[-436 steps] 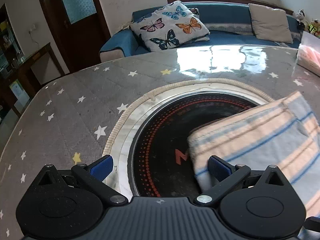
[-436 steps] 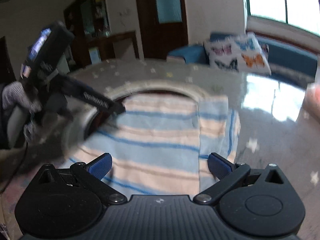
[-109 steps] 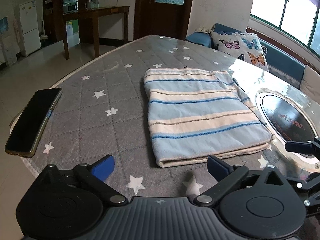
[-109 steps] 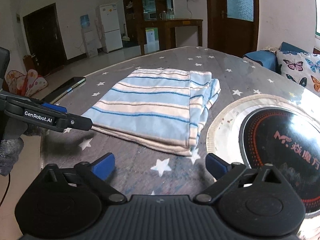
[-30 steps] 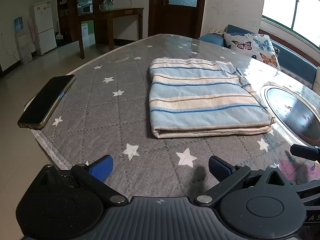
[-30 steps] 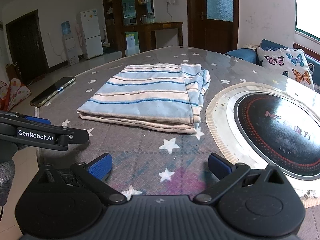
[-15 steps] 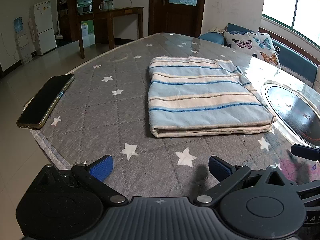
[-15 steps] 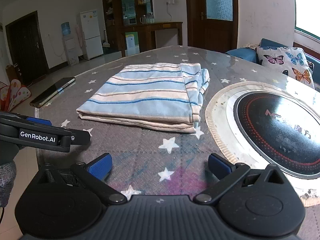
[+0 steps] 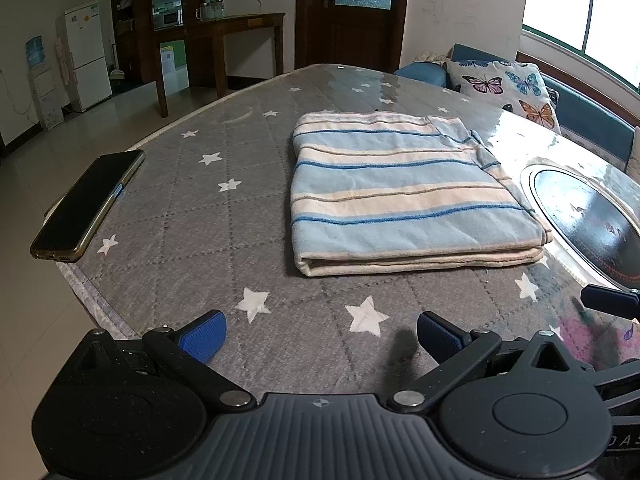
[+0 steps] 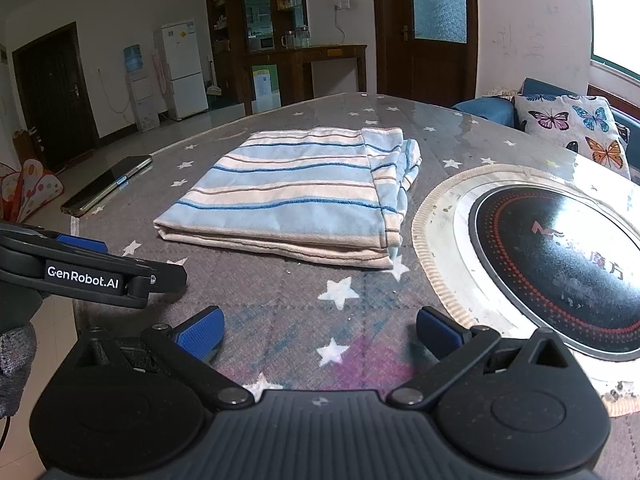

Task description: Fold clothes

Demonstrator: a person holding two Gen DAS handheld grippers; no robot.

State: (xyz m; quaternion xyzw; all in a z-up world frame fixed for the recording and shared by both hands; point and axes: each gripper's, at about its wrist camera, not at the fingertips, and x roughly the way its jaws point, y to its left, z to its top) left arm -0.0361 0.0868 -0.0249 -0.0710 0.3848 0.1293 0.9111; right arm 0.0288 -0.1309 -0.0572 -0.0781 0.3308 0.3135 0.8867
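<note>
A blue and cream striped cloth point(image 9: 404, 192) lies folded in a flat rectangle on the grey star-patterned table point(image 9: 208, 248). It also shows in the right wrist view point(image 10: 296, 196). My left gripper point(image 9: 320, 330) is open and empty, held back from the cloth's near folded edge. My right gripper point(image 10: 318, 330) is open and empty, also short of the cloth. The left gripper's arm shows at the left of the right wrist view point(image 10: 92, 272).
A black phone point(image 9: 88, 204) lies near the table's left edge. A round black hotplate point(image 10: 560, 248) with a woven rim is set in the table right of the cloth. A sofa with a butterfly pillow point(image 9: 504, 84) stands behind.
Over the longer span the cloth went from half open over the hotplate to a folded rectangle left of it. In the last second both grippers barely shifted.
</note>
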